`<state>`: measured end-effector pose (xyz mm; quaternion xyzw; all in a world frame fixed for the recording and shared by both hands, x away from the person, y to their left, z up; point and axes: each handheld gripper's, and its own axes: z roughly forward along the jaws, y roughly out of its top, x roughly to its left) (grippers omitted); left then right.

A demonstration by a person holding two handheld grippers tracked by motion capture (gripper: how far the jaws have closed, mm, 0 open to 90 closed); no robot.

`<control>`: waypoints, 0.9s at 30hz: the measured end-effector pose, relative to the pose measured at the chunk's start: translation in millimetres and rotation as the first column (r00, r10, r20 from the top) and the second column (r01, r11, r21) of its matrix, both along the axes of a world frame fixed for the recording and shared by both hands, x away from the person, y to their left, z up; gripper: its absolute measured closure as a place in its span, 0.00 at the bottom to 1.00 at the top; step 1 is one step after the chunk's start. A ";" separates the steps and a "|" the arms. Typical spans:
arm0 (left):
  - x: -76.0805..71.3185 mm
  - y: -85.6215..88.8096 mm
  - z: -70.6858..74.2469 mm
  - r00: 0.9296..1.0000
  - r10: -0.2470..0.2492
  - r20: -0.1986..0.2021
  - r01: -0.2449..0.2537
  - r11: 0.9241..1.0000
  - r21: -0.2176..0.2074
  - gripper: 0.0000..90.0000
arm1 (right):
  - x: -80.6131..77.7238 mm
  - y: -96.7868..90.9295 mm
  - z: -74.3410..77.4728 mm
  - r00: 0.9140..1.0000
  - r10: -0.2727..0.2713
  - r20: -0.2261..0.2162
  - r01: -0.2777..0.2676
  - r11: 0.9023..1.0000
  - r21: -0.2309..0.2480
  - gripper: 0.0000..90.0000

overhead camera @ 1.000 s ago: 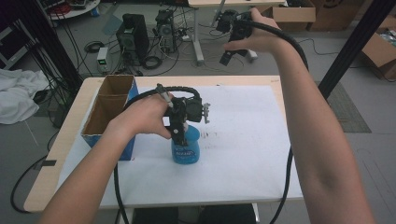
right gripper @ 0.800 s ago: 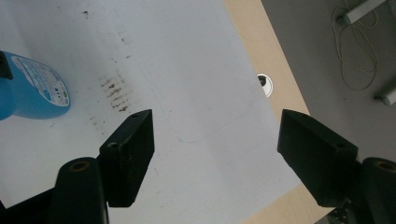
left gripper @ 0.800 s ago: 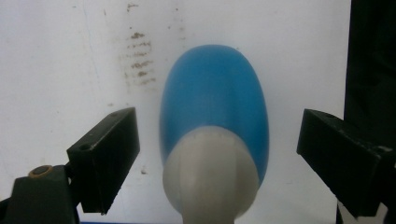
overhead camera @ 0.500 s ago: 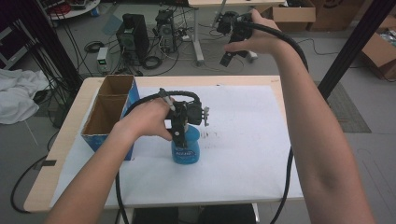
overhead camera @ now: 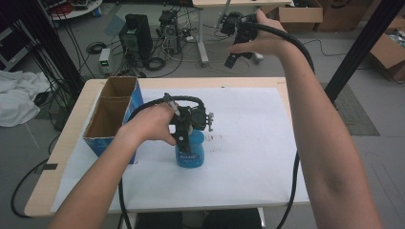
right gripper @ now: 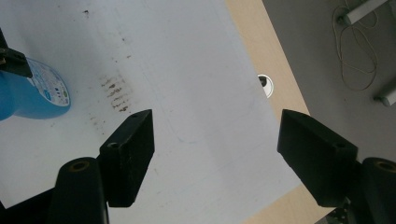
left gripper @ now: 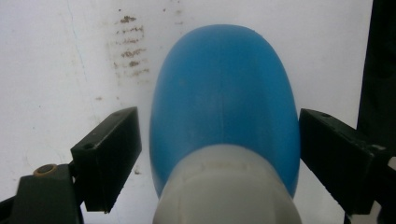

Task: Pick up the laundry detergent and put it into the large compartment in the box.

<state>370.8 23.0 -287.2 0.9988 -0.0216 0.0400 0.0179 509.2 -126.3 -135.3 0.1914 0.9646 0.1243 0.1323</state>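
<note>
The blue bottle (overhead camera: 190, 150) stands upright on the white paper sheet (overhead camera: 248, 143) that covers the surface (overhead camera: 62, 143), slightly toward 7 o'clock of the sheet's middle, with brown smudges (overhead camera: 217, 137) on the paper just off the bottle toward 2 o'clock. The open cardboard box (overhead camera: 112, 114) with blue sides sits near the bottle, toward 9 o'clock.

The left tool (overhead camera: 187, 138) now sits lower over the bottle than a second ago: in the high view the hand and black body cover more of the bottle's top. Its jaws have just been closing a little, and the bottle is between them. In the left gripper view the left tool (left gripper: 219, 140) straddles the blue bottle (left gripper: 224, 102), whose white cap (left gripper: 226, 186) lies at 6 o'clock of the view. A thin strip of white paper shows between the 9 o'clock jaw and the blue wall, and the 3 o'clock jaw stands right at the wall's edge; whether that pad touches I cannot tell. So the tool stands open around the bottle, not pressing it.

The right tool (overhead camera: 239, 40) hangs in the air beyond the far edge of the surface, at 12 o'clock, in the same spot as before. In the right gripper view the right tool (right gripper: 215, 140) has its jaws wide apart with nothing between them, and the blue bottle (right gripper: 32, 93) sits at 9 o'clock.
</note>
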 end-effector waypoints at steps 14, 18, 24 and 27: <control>-0.1 -3.8 -1.7 1.000 -0.002 -0.009 0.002 1.000 0.014 0.23 | 0.3 -1.5 -1.1 1.000 -0.001 -0.005 0.001 1.000 -0.007 0.31; -0.6 -4.1 -2.3 1.000 0.001 -0.013 -0.001 1.000 0.010 0.25 | 0.2 -1.9 -1.4 1.000 -0.003 -0.007 0.003 1.000 -0.005 0.31; 0.3 -5.1 -2.8 1.000 -0.002 -0.017 0.003 1.000 0.023 0.26 | 0.6 -1.6 -1.8 1.000 -0.001 -0.008 0.001 1.000 -0.005 0.31; 0.7 -5.6 -3.7 1.000 -0.005 -0.023 0.005 1.000 0.022 0.27 | 0.7 -1.6 -2.3 1.000 -0.002 -0.009 0.002 1.000 -0.006 0.31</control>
